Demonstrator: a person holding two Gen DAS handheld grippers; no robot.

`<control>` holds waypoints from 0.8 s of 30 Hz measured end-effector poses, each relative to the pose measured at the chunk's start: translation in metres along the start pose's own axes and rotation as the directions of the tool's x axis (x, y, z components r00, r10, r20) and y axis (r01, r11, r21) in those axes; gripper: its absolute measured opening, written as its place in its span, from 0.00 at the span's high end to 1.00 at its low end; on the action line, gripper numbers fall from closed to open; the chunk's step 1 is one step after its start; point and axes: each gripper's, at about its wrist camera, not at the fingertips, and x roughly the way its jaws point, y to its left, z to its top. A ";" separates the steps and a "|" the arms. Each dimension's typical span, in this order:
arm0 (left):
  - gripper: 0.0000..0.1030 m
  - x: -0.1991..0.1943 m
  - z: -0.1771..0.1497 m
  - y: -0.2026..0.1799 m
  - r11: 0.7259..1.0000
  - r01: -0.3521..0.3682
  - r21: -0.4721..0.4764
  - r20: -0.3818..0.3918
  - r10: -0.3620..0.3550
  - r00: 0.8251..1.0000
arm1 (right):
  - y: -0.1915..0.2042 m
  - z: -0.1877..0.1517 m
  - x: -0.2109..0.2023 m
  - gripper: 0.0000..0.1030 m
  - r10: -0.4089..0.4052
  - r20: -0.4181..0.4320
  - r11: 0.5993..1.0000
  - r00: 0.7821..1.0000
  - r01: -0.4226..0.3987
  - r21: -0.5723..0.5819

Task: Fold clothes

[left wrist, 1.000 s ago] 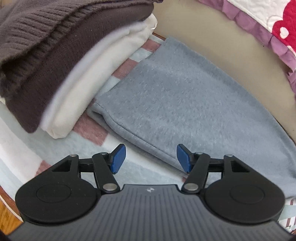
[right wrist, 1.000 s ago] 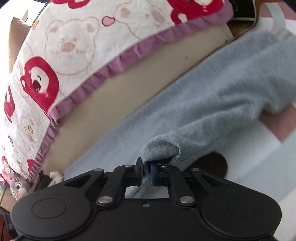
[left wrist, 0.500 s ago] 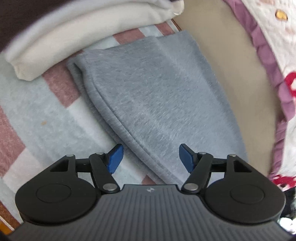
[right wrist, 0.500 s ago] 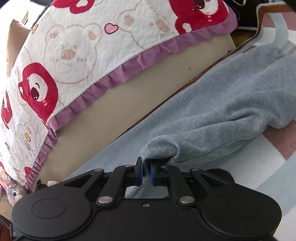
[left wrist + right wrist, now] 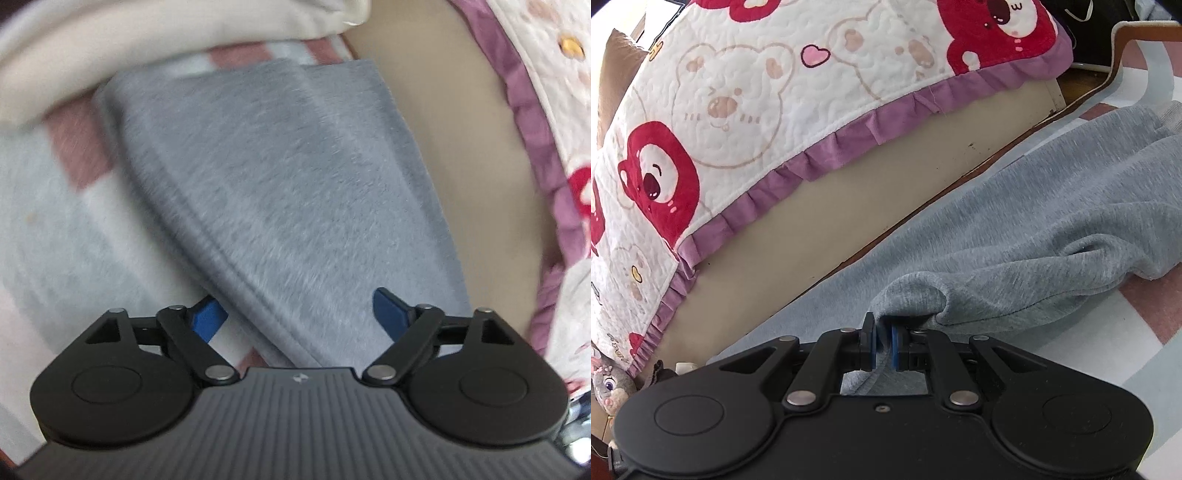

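Observation:
A grey fleece garment lies on a striped blanket, its stitched hem running diagonally toward me. My left gripper straddles that hem and its jaws are closing. The left blue pad is partly tucked behind the hem edge and the right pad sits over the fabric; neither presses on it. In the right wrist view the same grey garment stretches away to the right. My right gripper is shut on a bunched fold of it, held just above the blanket.
A folded cream garment lies beyond the grey one at top left. A beige upholstered side borders the blanket, draped with a bear-print quilt with a purple ruffle. A plush toy sits at the far left.
The left gripper has rolled and sunk toward the grey hem, so the folded stack has slid to the top of its view. The right gripper keeps its grip and has risen slightly.

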 end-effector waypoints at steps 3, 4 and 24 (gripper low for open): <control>0.83 0.002 0.001 -0.026 0.974 -0.135 0.183 0.090 0.120 0.989 | 0.002 0.002 0.003 0.91 -0.011 -0.005 1.000 1.000 0.011 -0.014; 0.84 0.001 0.000 -0.030 0.969 -0.147 0.198 0.100 0.130 0.986 | 0.001 0.003 0.005 0.91 -0.015 -0.009 1.000 1.000 0.015 -0.014; 0.88 0.003 -0.004 -0.028 0.956 -0.218 0.194 0.051 0.212 0.976 | -0.032 -0.025 -0.010 0.45 -0.107 -0.204 0.947 0.973 0.162 0.276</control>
